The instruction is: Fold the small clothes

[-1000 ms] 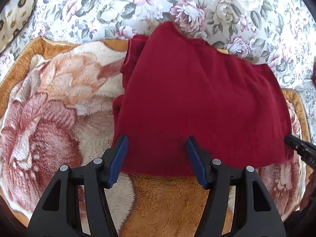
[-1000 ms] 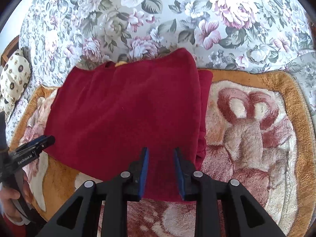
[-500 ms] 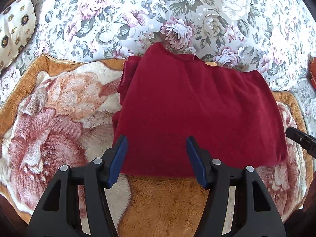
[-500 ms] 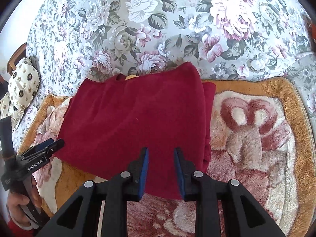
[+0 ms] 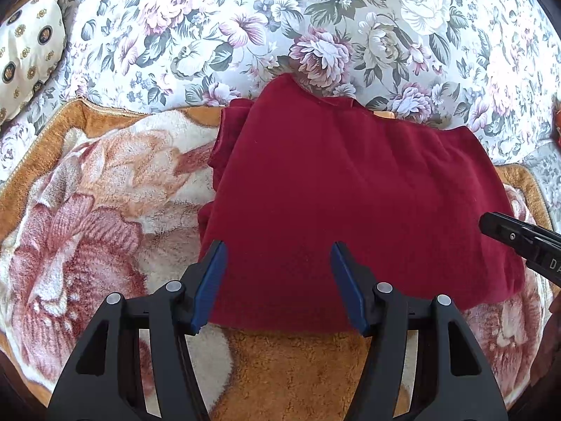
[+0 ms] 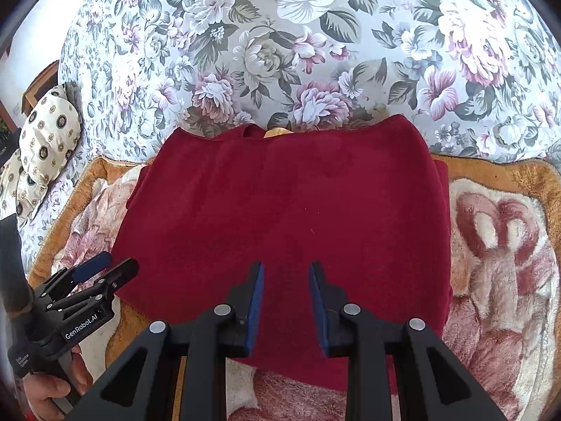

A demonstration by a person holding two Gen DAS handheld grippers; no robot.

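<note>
A bed covered in a floral sheet (image 5: 245, 35) is carrying everything here, and a plush orange blanket (image 5: 298, 368) with big rose patterns is lying over its near part. A patterned cushion (image 5: 28, 45) is sitting toward the bed's far left corner.

The dark red garment (image 5: 350, 193) is lying on the blanket roughly midway between the bed's left and right sides, its far edge reaching onto the floral sheet. It is already looking folded into a broad rectangle, with extra layers peeking out along its left side in the left wrist view. It is reading as soft, light knit or fleece: limp, not slippery on the pile beneath, nothing fragile, but likely to sag and shift its layers if lifted by one point. The near corners or the near hem seem the best places to pinch, taking all layers together.

The left tool (image 5: 278, 280) is hovering over the near edge with its jaws standing wide apart, gripping nothing. The right tool (image 6: 285, 301) is hanging over the near hem with its jaws narrowly apart, no cloth visibly pinched between them. A hand (image 6: 52, 389) is showing at the lower left of the right wrist view, gripping the left tool's handle.
</note>
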